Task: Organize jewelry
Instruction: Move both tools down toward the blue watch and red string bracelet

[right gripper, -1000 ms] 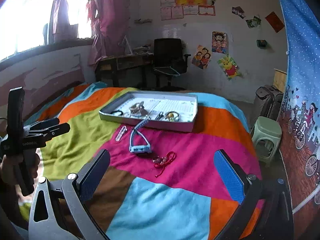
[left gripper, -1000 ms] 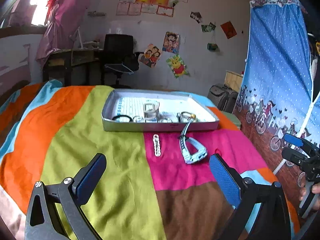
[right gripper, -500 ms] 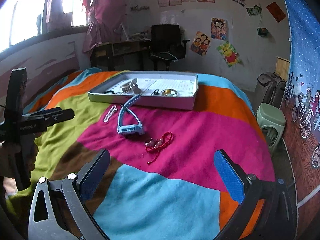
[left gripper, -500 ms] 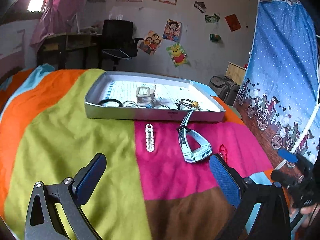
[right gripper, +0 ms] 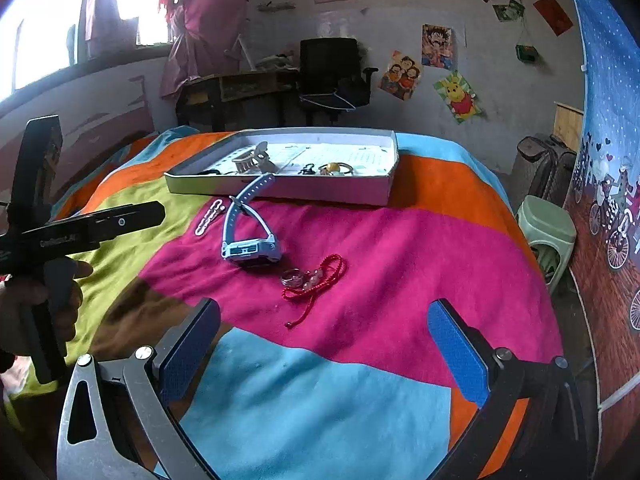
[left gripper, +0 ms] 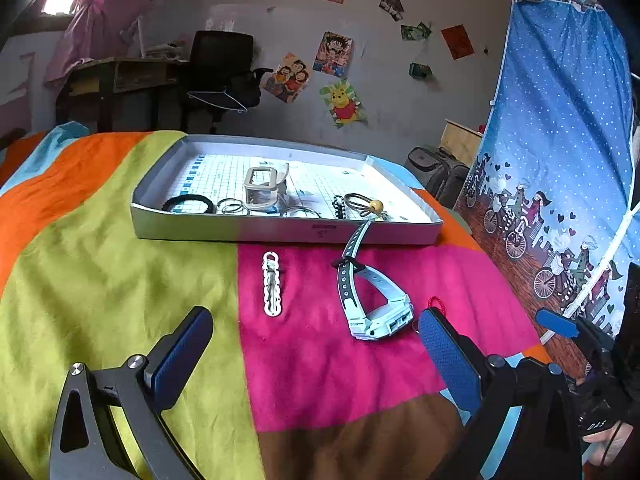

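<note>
Bright patchwork bedding (left gripper: 120, 280) carries your watch (left gripper: 370, 304), strap tip on the tray (left gripper: 288, 234) wall; the clip (left gripper: 272, 288) lies beside it, red cord (right gripper: 316, 284) near what looks like a ring. Your left gripper (left gripper: 316, 352) and right gripper (right gripper: 324, 344) hover spread, empty.

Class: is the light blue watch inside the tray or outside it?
Outside: the watch lies on the bedspread, only its strap tip resting against the tray wall.

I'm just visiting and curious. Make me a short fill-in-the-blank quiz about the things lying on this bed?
1. The pale blue watch lies on the ____ patch of the blanket.
2. The hair claw clip sits inside the ____.
3. The cord bracelet beside the watch is ____ in colour.
4. The jaws of both grippers are ____.

Missing words: pink; tray; red; open
</note>
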Available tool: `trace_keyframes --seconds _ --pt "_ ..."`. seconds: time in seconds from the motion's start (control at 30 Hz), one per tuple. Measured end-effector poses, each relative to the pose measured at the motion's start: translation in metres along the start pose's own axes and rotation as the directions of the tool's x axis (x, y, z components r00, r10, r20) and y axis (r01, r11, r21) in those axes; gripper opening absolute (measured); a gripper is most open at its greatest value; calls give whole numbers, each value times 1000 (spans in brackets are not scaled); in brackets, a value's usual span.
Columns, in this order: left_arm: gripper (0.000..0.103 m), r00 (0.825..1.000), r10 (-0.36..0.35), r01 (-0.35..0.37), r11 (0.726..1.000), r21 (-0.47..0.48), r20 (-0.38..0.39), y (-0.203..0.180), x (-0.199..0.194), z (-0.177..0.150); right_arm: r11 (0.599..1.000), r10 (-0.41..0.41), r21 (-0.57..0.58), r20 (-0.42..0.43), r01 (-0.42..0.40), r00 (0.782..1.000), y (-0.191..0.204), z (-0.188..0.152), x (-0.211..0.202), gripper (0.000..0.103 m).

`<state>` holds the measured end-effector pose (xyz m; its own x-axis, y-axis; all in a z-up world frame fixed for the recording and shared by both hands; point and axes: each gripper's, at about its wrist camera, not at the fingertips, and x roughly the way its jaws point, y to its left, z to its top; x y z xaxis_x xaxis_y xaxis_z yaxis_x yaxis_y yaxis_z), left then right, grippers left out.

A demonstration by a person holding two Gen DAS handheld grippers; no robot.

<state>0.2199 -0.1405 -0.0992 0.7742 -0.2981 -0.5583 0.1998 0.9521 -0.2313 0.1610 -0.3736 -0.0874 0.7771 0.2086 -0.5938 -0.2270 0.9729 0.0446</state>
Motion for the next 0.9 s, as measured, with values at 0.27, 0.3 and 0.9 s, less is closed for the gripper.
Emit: trace_keyframes --seconds 0.27,0.3,0.9 --pt "103 1000 -24 24 1000 14 -16 1 13 7 1000 -3 -1 -27 3 1000 3 2 14 102" --pt "103 999 -32 33 999 14 -21 1 16 8 1000 -1 2 -33 1 999 4 2 17 102" --pt "83 984 -144 141 989 -34 -104 6 51 8 999 13 46 -101 -9 995 -1 0 44 75"
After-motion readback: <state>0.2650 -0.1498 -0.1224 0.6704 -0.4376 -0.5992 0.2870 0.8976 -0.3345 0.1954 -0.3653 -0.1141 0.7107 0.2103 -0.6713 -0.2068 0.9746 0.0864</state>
